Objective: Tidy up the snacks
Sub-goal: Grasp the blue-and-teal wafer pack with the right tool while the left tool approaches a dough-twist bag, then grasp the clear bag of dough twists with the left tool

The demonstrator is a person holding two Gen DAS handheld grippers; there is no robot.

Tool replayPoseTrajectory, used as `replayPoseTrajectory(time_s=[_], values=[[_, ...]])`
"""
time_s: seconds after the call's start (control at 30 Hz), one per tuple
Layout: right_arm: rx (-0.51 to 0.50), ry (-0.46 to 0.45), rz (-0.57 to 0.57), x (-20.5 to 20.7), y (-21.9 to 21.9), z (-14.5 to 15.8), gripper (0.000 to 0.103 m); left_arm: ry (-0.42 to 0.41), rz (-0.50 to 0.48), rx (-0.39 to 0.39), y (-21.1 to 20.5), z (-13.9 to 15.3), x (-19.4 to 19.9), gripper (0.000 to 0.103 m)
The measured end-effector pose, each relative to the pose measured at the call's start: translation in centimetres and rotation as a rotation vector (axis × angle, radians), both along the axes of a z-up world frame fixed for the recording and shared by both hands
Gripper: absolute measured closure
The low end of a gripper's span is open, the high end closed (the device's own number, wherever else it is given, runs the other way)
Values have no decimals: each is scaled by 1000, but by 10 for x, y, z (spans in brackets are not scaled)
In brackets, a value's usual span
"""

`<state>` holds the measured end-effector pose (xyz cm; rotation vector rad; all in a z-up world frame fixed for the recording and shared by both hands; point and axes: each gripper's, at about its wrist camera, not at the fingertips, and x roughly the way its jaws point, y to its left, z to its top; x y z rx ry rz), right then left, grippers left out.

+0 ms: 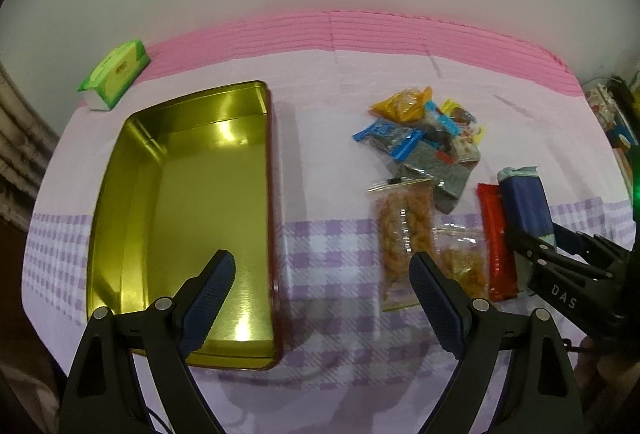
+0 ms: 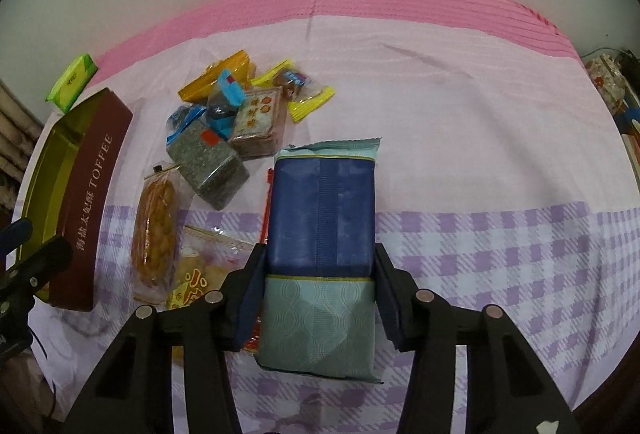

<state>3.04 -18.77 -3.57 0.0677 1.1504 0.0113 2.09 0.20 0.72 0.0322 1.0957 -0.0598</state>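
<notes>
On a pink, lilac-checked cloth (image 2: 480,138) before a pale wall, the right gripper (image 2: 318,286) clamped a blue-and-teal wrapped packet (image 2: 324,218) beside the snack pile (image 2: 236,114), while the left gripper (image 1: 322,274) gaped over the empty gold tin (image 1: 192,194).

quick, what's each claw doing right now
Left claw: open, holding nothing, above the gold metal tin.
Right claw: shut on the blue and teal rectangular packet.

Snacks beside an open tin

The gold-lined tin (image 1: 180,202) lies empty at left; a blue-and-teal packet (image 2: 322,254) lies lengthwise beside a red bar (image 1: 496,242), fried-snack bags (image 1: 404,234) and heaped small packets (image 2: 240,114).
</notes>
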Motion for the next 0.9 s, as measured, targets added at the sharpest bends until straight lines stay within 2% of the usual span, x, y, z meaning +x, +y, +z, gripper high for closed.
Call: replayPoseTrajectory(time_s=[0.33,0.5,0.57,0.63,0.9], values=[[-12,-33,-57,-8,-41,11,56,72,-54,-38,-21,5,20,16],[-7,-32,-82,-15,-60,12,56,152,-62,-77,-30,-3,38,28],[-3,-32,-92,-17,-65,12,56,192,-49,-94,-30,-9,44,36],[0,-32,-97,-21,-70,12,56,216,-49,-115,-32,-13,46,37],[20,-28,-107,-22,-75,13,56,258,-38,-68,-42,-32,59,39]])
